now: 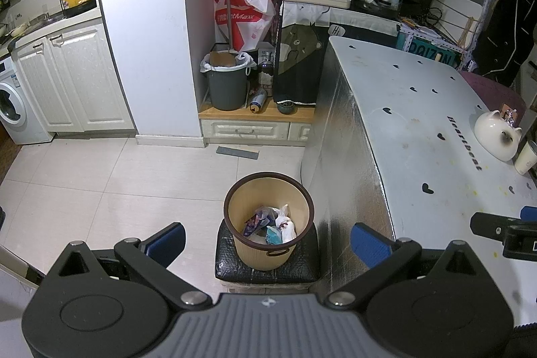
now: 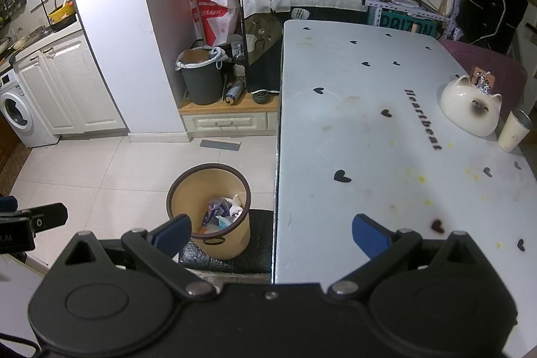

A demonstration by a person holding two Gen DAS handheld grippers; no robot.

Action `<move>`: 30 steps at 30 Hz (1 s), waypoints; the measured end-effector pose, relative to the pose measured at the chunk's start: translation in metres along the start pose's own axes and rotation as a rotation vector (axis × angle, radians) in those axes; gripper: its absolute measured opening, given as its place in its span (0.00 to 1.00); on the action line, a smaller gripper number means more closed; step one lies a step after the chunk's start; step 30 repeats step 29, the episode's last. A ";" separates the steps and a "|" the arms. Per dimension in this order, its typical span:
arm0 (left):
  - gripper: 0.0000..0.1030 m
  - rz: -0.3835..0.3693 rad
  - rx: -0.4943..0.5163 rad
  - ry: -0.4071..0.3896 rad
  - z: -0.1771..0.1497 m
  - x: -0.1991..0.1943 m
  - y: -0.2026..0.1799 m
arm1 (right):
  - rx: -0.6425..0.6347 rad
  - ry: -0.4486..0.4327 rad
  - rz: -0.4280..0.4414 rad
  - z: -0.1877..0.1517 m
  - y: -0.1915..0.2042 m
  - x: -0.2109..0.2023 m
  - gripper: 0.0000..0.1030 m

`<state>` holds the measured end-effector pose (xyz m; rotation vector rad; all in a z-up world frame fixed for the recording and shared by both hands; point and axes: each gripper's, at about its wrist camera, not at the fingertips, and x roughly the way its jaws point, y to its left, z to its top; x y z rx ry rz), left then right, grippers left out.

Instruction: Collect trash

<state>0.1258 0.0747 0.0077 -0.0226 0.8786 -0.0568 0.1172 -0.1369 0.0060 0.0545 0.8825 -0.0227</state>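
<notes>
The left gripper [image 1: 268, 240] hung spread and empty above the tan bin [image 1: 268, 220], which sat on a black stool [image 1: 268, 267] (likely raised for reach) holding wrappers [image 1: 272, 225]. Right of it, the right gripper [image 2: 272, 234] gaped empty at the table's [image 2: 369, 123] near edge.

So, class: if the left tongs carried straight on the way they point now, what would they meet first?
Probably the tan wastebasket on its black stool: it sits centred between the open left tongs, though depth is hard to judge.
</notes>
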 end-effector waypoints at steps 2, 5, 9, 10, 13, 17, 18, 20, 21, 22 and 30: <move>1.00 0.000 0.000 -0.001 0.000 0.000 0.000 | 0.000 0.000 0.000 0.000 0.000 0.000 1.00; 1.00 0.000 0.001 -0.001 0.000 -0.001 -0.001 | 0.001 0.000 0.000 0.000 0.000 0.000 1.00; 1.00 0.000 0.001 -0.001 0.000 -0.001 -0.001 | 0.001 0.000 0.000 0.000 -0.001 0.000 1.00; 1.00 0.001 0.001 -0.001 0.000 -0.001 -0.001 | 0.001 0.000 0.000 0.000 -0.001 0.000 1.00; 1.00 0.001 0.004 -0.003 0.003 -0.002 0.000 | 0.001 0.000 0.000 0.000 -0.001 0.000 1.00; 1.00 0.001 0.004 -0.003 0.002 -0.002 -0.001 | 0.000 0.000 0.001 0.000 -0.001 0.000 1.00; 1.00 0.002 0.004 -0.004 0.003 -0.002 0.000 | 0.001 0.000 0.001 0.000 -0.001 0.000 1.00; 1.00 0.002 0.004 -0.004 0.004 -0.003 0.000 | 0.001 0.000 0.001 0.000 -0.002 0.000 1.00; 1.00 0.001 0.004 -0.004 0.004 -0.003 0.000 | 0.001 0.000 0.001 0.000 -0.002 0.000 1.00; 1.00 0.002 0.005 -0.004 0.004 -0.003 0.000 | 0.001 0.000 0.001 0.000 -0.002 0.000 1.00; 1.00 0.003 0.005 -0.005 0.004 -0.003 0.000 | 0.001 0.000 0.002 0.000 -0.002 0.000 1.00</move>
